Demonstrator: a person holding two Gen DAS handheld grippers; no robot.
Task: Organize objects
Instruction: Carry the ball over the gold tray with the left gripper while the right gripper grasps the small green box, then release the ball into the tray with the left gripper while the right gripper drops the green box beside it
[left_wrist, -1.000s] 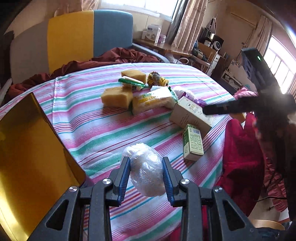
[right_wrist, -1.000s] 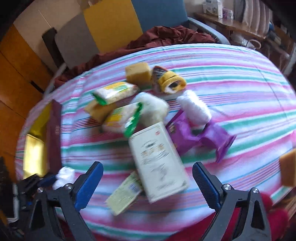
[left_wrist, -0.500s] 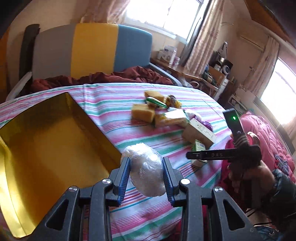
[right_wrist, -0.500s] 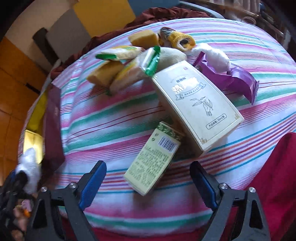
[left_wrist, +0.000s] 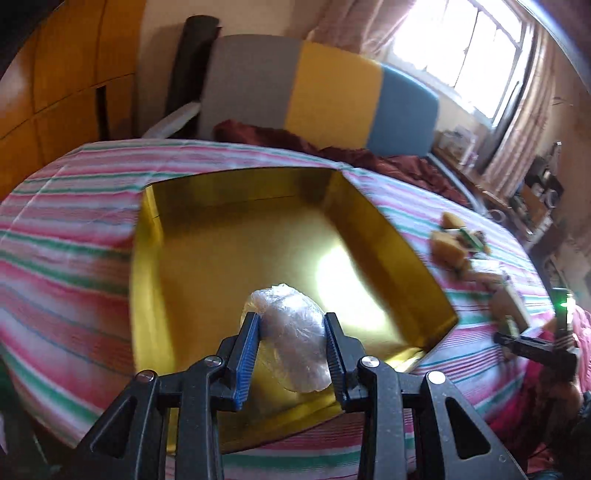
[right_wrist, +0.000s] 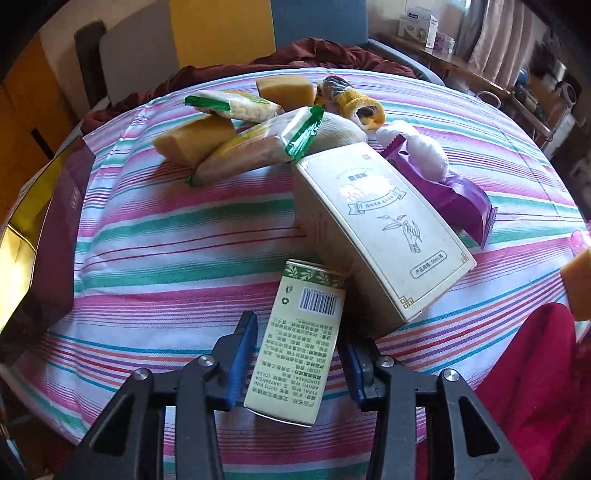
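My left gripper (left_wrist: 291, 343) is shut on a clear plastic-wrapped bundle (left_wrist: 293, 339) and holds it above the near part of an open gold box (left_wrist: 155, 295). My right gripper (right_wrist: 299, 354) is open with its jaws on either side of a small green-and-cream carton (right_wrist: 299, 339) that lies on the striped tablecloth; a gap shows at both pads. Behind it lies a larger cream box (right_wrist: 380, 229). The gold box's maroon outer wall (right_wrist: 55, 236) shows at the left of the right wrist view.
Beyond the cream box lie yellow sponges (right_wrist: 195, 140), green-edged snack packets (right_wrist: 258, 147), a purple packet (right_wrist: 443, 192), a white wrapped bundle (right_wrist: 421, 151) and a yellow knit item (right_wrist: 354, 103). A striped chair (left_wrist: 314, 96) stands behind the table. Red cloth (right_wrist: 535, 369) hangs at the near right edge.
My left gripper has swung left with the wrapped bundle, from over the tablecloth to over the gold box. My right gripper has come down and narrowed around the small carton.
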